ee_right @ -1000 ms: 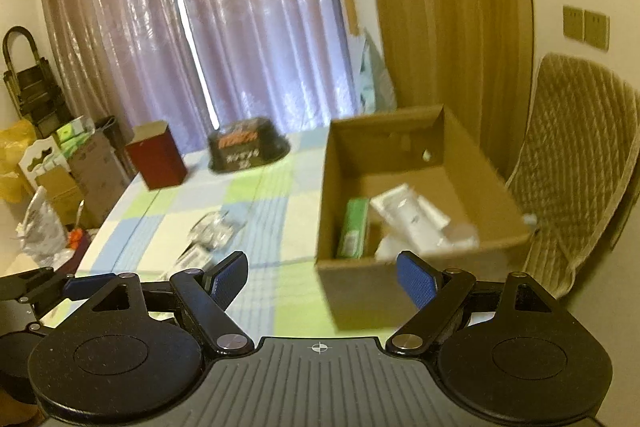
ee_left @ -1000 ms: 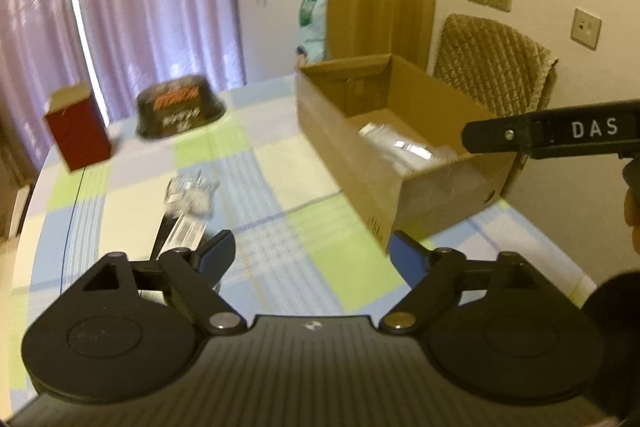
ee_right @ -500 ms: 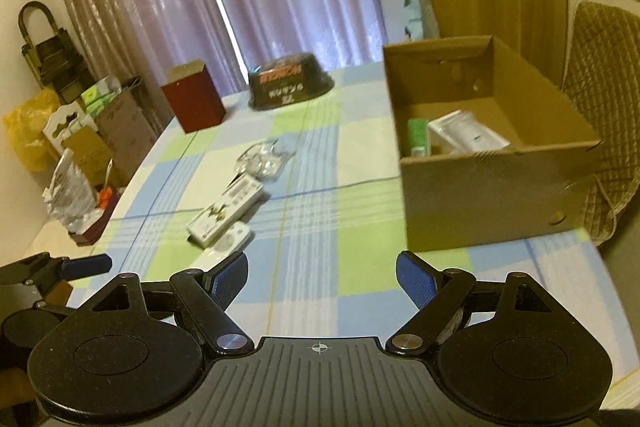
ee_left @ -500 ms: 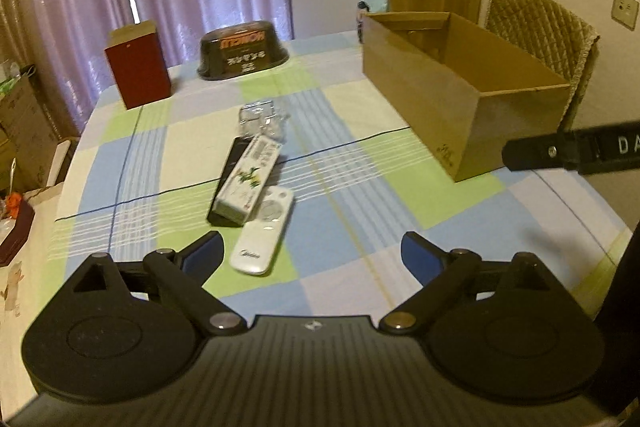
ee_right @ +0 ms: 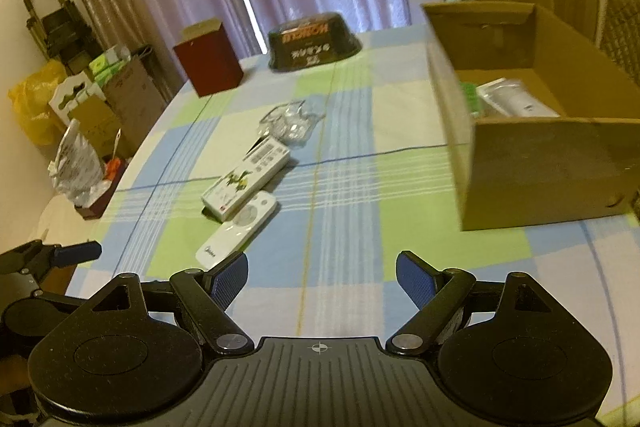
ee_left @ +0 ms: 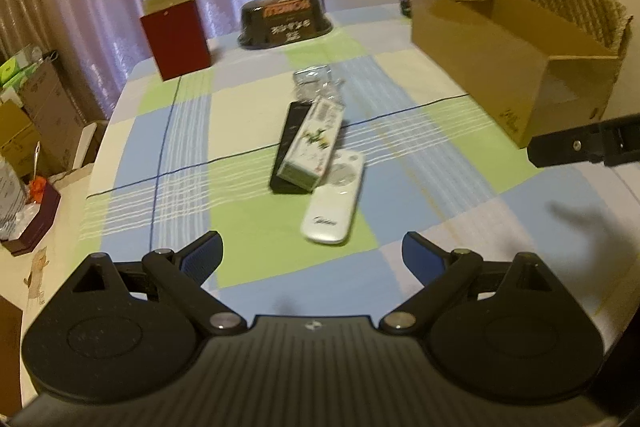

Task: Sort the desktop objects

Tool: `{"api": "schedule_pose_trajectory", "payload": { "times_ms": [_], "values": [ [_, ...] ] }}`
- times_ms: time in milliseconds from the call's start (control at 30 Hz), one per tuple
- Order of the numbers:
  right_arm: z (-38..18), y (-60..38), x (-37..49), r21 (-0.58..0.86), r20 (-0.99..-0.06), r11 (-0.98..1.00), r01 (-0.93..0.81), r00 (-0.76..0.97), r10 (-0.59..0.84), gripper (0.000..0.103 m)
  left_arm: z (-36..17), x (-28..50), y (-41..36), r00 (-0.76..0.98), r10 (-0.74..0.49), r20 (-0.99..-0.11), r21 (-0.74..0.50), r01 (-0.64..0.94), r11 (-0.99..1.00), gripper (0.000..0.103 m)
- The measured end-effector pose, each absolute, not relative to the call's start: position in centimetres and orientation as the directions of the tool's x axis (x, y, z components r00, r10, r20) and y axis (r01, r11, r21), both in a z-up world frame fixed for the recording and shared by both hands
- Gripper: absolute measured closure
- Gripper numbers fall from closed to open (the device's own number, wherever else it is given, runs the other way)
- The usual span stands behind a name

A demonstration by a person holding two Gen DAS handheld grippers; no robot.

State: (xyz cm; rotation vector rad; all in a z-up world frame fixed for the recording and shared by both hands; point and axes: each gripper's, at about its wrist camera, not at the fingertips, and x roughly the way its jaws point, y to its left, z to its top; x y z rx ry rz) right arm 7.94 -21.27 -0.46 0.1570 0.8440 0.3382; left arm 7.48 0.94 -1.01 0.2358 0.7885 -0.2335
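Your left gripper (ee_left: 312,251) is hovering spread wide and empty; the white remote (ee_left: 334,201) is lying on the counter (ee_left: 256,219) just ahead of it, long axis running away from you, leaning right. Your right gripper (ee_right: 320,273) is likewise gaping with nothing in it. One white carton (ee_left: 314,143) is resting across one black remote (ee_left: 289,139), both pointing similarly. One cardboard box (ee_right: 540,171) is standing to the right.
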Motion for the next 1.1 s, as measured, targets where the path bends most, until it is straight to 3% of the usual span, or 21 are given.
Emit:
{"api": "schedule_pose_trajectory", "payload": {
  "times_ms": [367, 867, 967, 1033, 1100],
  "values": [
    [-3.1, -19.5, 10.4, 0.278, -0.731, 0.934, -0.224, 0.581, 0.357, 0.019, -4.0, 11.7, 0.9, 0.63, -0.185, -0.754, 0.064, 0.351, 0.934, 0.012],
    [-6.0, -19.7, 13.9, 0.288, -0.755, 0.939, -0.185, 0.559, 0.342, 0.019, -8.5, 17.2, -1.2, 0.569, -0.248, -0.784, 0.01, 0.41, 0.912, 0.034],
    [-6.3, -19.7, 14.3, 0.29, -0.757, 0.939, -0.183, 0.557, 0.342, 0.019, -8.7, 17.4, -1.3, 0.567, -0.253, -0.784, 0.006, 0.414, 0.91, 0.046],
    [-6.5, -19.5, 14.8, 0.293, -0.757, 0.939, -0.181, 0.556, 0.343, 0.019, -8.6, 17.2, -1.4, 0.569, -0.255, -0.782, 0.006, 0.417, 0.909, 0.067],
    [-6.5, -19.3, 15.3, 0.298, -0.755, 0.938, -0.179, 0.557, 0.346, 0.019, -8.3, 16.9, -1.7, 0.561, -0.242, -0.792, 0.017, 0.416, 0.909, 0.067]
  ]
}}
